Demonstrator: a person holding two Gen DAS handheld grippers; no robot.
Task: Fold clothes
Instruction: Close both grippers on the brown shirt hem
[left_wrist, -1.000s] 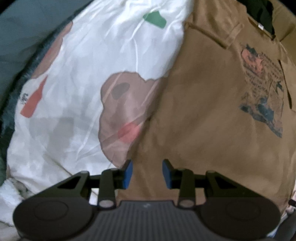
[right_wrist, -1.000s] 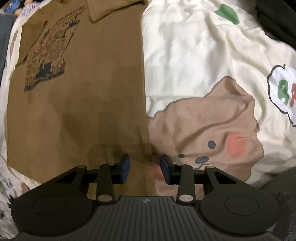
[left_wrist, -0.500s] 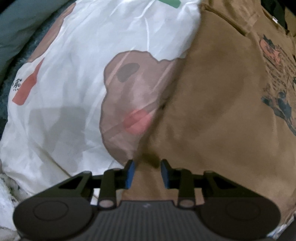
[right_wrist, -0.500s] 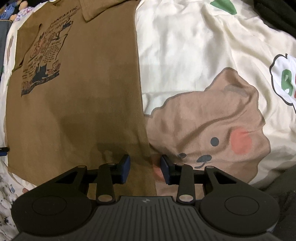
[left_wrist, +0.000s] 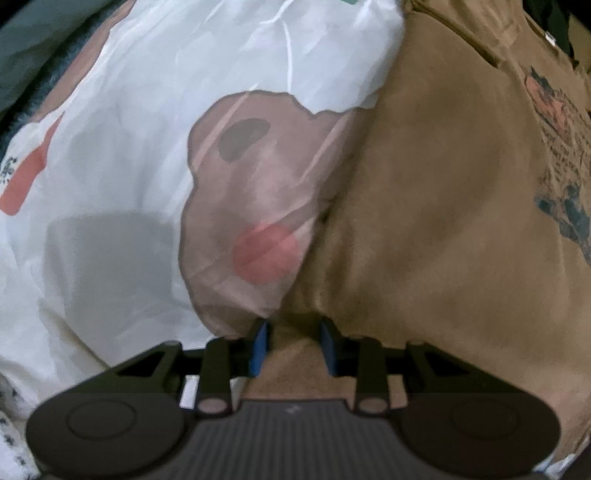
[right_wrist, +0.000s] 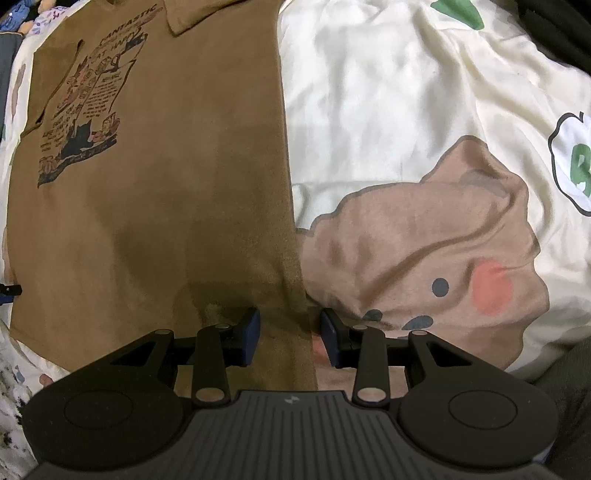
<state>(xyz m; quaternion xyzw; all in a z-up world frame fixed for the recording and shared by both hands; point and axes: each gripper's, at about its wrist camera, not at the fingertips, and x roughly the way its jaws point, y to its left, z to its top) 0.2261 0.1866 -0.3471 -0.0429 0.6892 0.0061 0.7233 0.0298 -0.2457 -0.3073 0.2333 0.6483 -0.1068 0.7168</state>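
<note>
Two grippers low at hem corners of brown t-shirt (right_wrist: 155, 206), spread flat on cream bear-print bedsheet (right_wrist: 406, 110). Left gripper (left_wrist: 294, 345) spread wide, hem fabric bunched between pads, not pinched yet. Right gripper (right_wrist: 289, 338) parted, straddling shirt side edge. Soft, light, limp cloth; likely droops, drags. Best pinched at hem corners.

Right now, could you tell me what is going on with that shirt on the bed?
A person with a handheld gripper in each hand is folding a brown polo shirt spread on a bear-print bedsheet. The left gripper and right gripper are both open, each straddling a side edge near the hem. Neither has closed on the fabric yet.
</note>
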